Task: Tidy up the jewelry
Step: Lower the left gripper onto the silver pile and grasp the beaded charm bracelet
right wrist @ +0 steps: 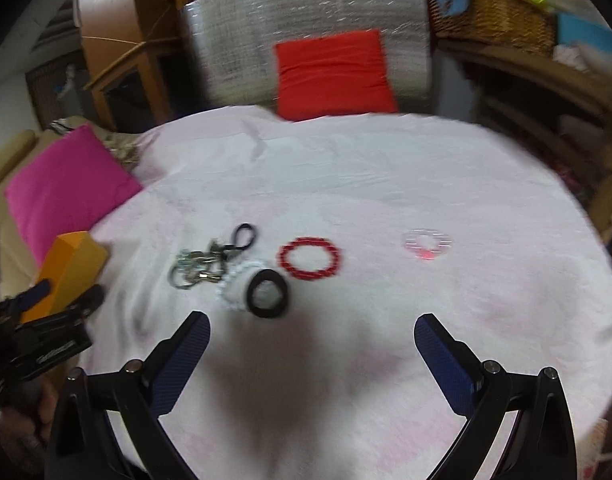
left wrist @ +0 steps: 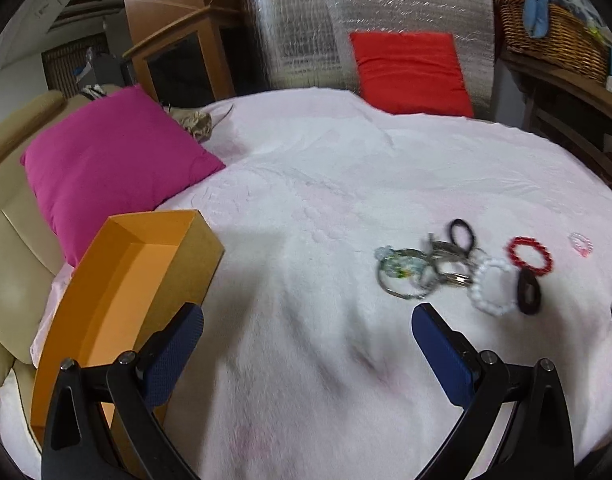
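Jewelry lies on a pale pink blanket (left wrist: pixel 306 208). A red bead bracelet (left wrist: pixel 530 255) (right wrist: pixel 310 259), a white bead bracelet (left wrist: pixel 491 286) (right wrist: pixel 235 288), a black band (left wrist: pixel 529 291) (right wrist: pixel 268 293), a pale pink bracelet (left wrist: pixel 581 243) (right wrist: pixel 426 243), a black loop (left wrist: pixel 462 233) (right wrist: pixel 246 236) and a tangle of metal pieces (left wrist: pixel 414 270) (right wrist: pixel 196 266) lie apart or touching. An open orange box (left wrist: pixel 118 280) (right wrist: pixel 72 266) sits at the left. My left gripper (left wrist: pixel 306 320) is open and empty beside the box. My right gripper (right wrist: pixel 312 332) is open and empty, just short of the black band.
A magenta pillow (left wrist: pixel 114 160) (right wrist: pixel 62 192) lies behind the box. A red cushion (left wrist: pixel 408 70) (right wrist: pixel 334 72) leans on a silver foil panel (left wrist: pixel 306 28). A wicker basket (left wrist: pixel 554 38) stands on a wooden shelf at the right. The left gripper's body shows in the right wrist view (right wrist: pixel 42 344).
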### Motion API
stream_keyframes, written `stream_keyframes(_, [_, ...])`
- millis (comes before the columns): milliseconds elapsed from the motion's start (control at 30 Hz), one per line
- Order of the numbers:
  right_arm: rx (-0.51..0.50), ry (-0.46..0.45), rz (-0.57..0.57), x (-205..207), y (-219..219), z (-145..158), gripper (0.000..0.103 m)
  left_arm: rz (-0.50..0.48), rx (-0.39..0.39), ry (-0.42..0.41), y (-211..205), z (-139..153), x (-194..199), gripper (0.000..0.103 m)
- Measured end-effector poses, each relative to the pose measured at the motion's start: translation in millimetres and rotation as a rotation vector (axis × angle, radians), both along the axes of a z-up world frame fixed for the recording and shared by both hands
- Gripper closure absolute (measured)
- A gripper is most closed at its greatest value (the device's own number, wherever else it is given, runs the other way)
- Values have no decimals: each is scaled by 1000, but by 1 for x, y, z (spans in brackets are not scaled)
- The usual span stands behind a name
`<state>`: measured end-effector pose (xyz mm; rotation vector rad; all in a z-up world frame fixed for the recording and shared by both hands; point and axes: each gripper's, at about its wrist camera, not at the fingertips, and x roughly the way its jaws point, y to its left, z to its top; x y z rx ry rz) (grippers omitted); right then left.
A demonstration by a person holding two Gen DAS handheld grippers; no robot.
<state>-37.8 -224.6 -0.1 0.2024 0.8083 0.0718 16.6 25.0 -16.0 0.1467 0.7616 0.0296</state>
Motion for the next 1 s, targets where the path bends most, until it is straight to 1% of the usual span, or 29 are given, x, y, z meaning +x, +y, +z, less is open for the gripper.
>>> stream_keyframes(100, [84,46,71,19,5,-12,0,18,-16,44,9,-10,16,0])
stream_keyframes(200, [131,65,93,34,10,-21,8,10,-2,42,9,-13,22,0])
stream_keyframes(267, [150,73,102,44,12,-25,15,-7,-7,37,7,-13,24,0])
stream_keyframes(433, [228,154,104,71,8,-43,25,-50,-5,36,2,-11,28,0])
stream_keyframes(567, [265,173,97,78,3,-48,26,-61,-10,45,1,-13,34,0])
stream_keyframes(633, [285,187,98,81,3,-50,28,-72,-11,60,0,-16,39,0])
stream_keyframes(700, [284,181,83,80,1,-47,28,-97,-26,71,-3,-18,44,5])
stream_keyframes(733, [287,171,80,78,-1,-44,28,-113,-31,70,-5,-18,46,10])
stream_keyframes(800, [298,147,69,74,-6,-38,28,-137,-22,61,-9,-19,51,15])
stream_keyframes(867, [305,144,54,72,-11,-37,28,-150,-27,74,-12,-22,58,29])
stream_keyframes(933, [310,150,45,72,-14,-38,28,-165,-71,102,-12,-25,67,33])
stream_keyframes(1000, [304,155,38,71,-16,-39,28,-183,-136,148,-11,-29,81,33])
